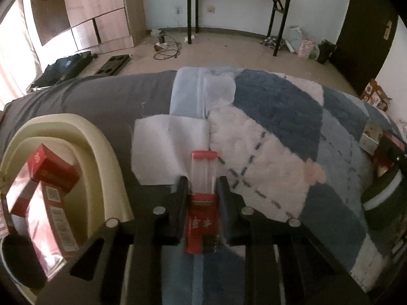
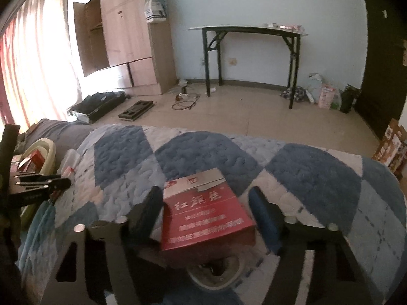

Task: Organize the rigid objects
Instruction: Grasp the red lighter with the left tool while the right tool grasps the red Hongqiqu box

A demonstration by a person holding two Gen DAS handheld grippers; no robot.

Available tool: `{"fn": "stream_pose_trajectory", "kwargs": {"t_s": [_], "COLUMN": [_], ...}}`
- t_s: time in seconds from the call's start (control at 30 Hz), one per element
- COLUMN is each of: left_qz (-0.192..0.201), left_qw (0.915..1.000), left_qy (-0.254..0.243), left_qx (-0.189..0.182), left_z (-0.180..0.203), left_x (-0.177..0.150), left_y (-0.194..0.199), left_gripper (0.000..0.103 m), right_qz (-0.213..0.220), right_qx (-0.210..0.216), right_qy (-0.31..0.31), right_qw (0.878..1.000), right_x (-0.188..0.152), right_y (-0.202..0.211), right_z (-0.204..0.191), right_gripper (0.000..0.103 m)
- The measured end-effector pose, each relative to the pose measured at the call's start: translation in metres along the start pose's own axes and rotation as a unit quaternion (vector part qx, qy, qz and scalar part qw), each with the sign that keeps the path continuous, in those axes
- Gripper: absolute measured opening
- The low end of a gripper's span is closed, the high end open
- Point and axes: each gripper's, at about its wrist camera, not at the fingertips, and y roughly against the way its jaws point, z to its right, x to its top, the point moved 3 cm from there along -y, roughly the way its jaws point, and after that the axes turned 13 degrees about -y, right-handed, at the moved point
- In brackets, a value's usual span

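My left gripper is shut on a narrow clear container with red cap and red label, which lies lengthwise between the fingers over the quilt. A cream basket at the left holds several red boxes. In the right wrist view, my right gripper is shut on a flat red box with white lettering; the left finger touches its edge and the blue-padded right finger meets its near corner. The left gripper and the basket show at the far left there.
Everything sits on a bed with a blue-and-white patchwork quilt and a grey sheet. A white cloth lies ahead of the left gripper. A grey round object lies under the red box. A folding table and a wardrobe stand beyond.
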Motion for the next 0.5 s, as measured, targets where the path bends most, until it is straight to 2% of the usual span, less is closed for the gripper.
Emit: {"fn": "stream_pose_trajectory", "kwargs": {"t_s": [0.1, 0.3, 0.43, 0.5], "left_qz": [0.008, 0.053, 0.049, 0.044], "left_qw": [1.0, 0.9973, 0.9972, 0.998], "left_qy": [0.0, 0.003, -0.001, -0.009], "left_qx": [-0.001, -0.051, -0.057, -0.044], "left_z": [0.0, 0.008, 0.014, 0.018], "left_x": [0.002, 0.011, 0.011, 0.011], "left_y": [0.003, 0.03, 0.025, 0.021], "left_gripper": [0.024, 0.024, 0.024, 0.024], "right_qz": [0.004, 0.019, 0.047, 0.055], "right_qx": [-0.002, -0.007, -0.015, -0.027], "right_qy": [0.012, 0.015, 0.007, 0.0], "right_qw": [1.0, 1.0, 0.999, 0.998], "right_x": [0.0, 0.003, 0.01, 0.011], "right_y": [0.004, 0.016, 0.037, 0.043], "right_z": [-0.003, -0.007, -0.003, 0.004], "right_gripper": [0.059, 0.056, 0.056, 0.056]}}
